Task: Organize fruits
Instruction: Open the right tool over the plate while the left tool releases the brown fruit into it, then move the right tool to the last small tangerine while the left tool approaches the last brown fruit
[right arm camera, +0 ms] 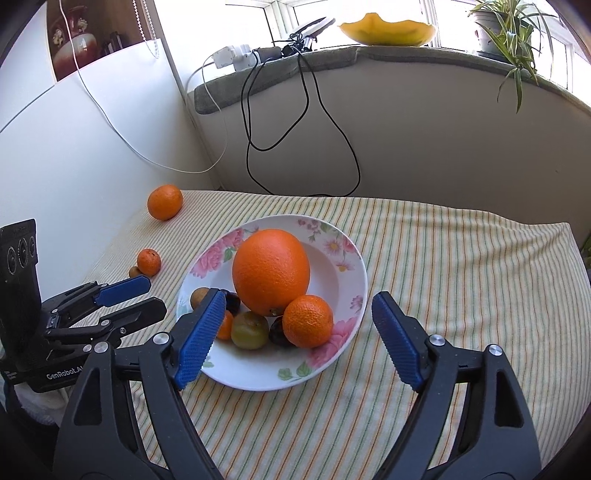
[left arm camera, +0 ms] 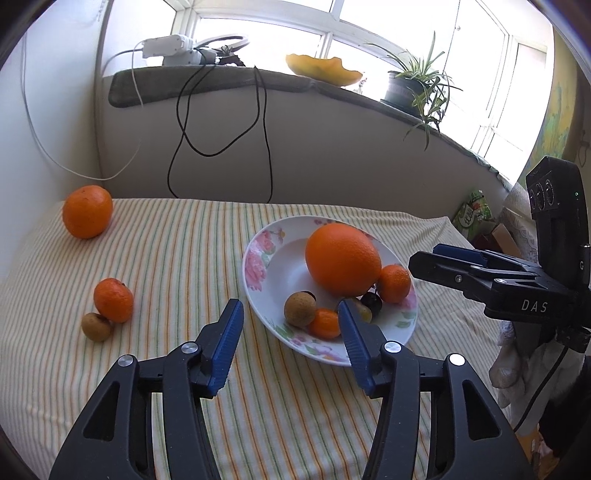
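Note:
A floral plate (left arm camera: 258, 258) (right arm camera: 343, 280) on the striped cloth holds a big orange (left arm camera: 342, 258) (right arm camera: 271, 271), a tangerine (left arm camera: 395, 283) (right arm camera: 307, 321), a brown longan (left arm camera: 300, 308), a dark plum (left arm camera: 371, 301) and a greenish fruit (right arm camera: 250, 329). On the cloth to the left lie another orange (left arm camera: 87, 211) (right arm camera: 165, 202), a tangerine (left arm camera: 113, 300) (right arm camera: 149, 262) and a longan (left arm camera: 96, 326) touching it. My left gripper (left arm camera: 290, 308) (right arm camera: 157, 295) hovers open at the plate's near left rim, holding nothing. My right gripper (right arm camera: 299, 297) (left arm camera: 424, 256) stands wide open over the plate's near side, empty.
Black and white cables (right arm camera: 306, 110) hang down the back wall from a sill with a power strip (left arm camera: 166, 50), a yellow dish (right arm camera: 388, 27) and a potted plant (left arm camera: 413, 86). The cloth-covered surface drops off at the right edge (right arm camera: 554, 240).

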